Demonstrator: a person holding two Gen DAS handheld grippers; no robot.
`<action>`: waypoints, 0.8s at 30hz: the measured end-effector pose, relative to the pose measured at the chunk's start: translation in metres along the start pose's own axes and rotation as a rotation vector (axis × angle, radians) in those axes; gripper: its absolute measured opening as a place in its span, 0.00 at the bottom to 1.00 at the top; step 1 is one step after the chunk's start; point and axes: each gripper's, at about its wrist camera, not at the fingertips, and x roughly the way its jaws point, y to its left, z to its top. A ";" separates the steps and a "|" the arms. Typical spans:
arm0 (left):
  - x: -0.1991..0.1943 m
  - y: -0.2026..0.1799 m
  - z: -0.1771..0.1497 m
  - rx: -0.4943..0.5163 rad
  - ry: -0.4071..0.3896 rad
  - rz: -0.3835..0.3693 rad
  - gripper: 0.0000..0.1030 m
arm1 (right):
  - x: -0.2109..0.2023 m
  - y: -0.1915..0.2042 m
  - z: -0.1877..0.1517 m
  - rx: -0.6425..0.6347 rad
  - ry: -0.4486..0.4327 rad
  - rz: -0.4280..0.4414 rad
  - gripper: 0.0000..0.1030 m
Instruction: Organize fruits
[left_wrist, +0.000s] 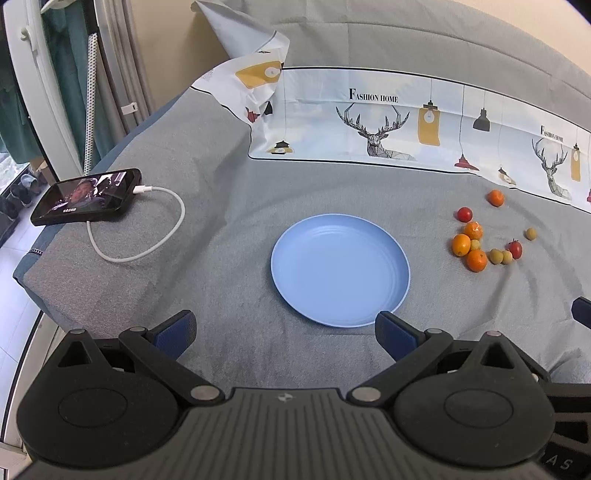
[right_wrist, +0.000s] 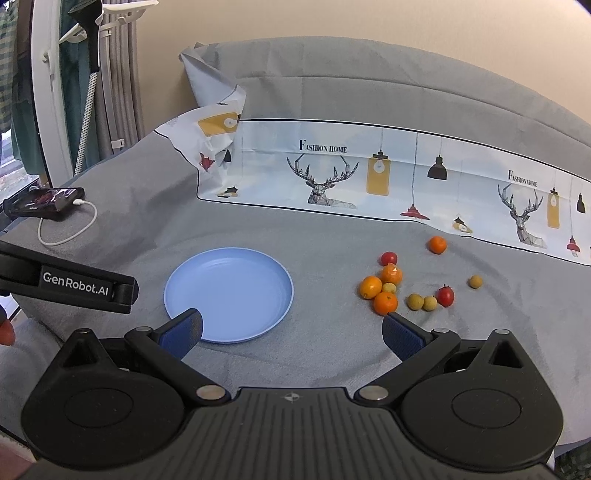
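A blue plate (left_wrist: 340, 271) lies empty on the grey bed cover; it also shows in the right wrist view (right_wrist: 229, 291). To its right lies a loose cluster of small fruits: several oranges (left_wrist: 476, 260) (right_wrist: 385, 302), two red ones (left_wrist: 464, 214) (right_wrist: 445, 295) and several small yellow-green ones (left_wrist: 496, 256) (right_wrist: 414, 301). My left gripper (left_wrist: 284, 332) is open and empty, just in front of the plate. My right gripper (right_wrist: 291, 332) is open and empty, between plate and fruits, its right fingertip (right_wrist: 400, 338) close to the nearest orange.
A phone (left_wrist: 86, 197) on a white charging cable (left_wrist: 147, 236) lies at the bed's left edge. A printed cloth with deer (left_wrist: 388, 122) lies along the back. The left gripper's body (right_wrist: 70, 284) shows at the left of the right wrist view.
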 end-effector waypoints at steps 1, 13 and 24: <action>0.000 0.000 0.000 0.001 0.000 0.000 1.00 | 0.000 0.000 -0.001 0.000 0.000 0.000 1.00; 0.003 -0.001 -0.001 0.002 0.004 0.002 1.00 | 0.002 0.001 -0.001 0.000 0.004 0.004 1.00; 0.005 0.000 -0.001 0.001 0.012 0.005 1.00 | 0.004 0.000 -0.002 -0.001 0.012 0.007 1.00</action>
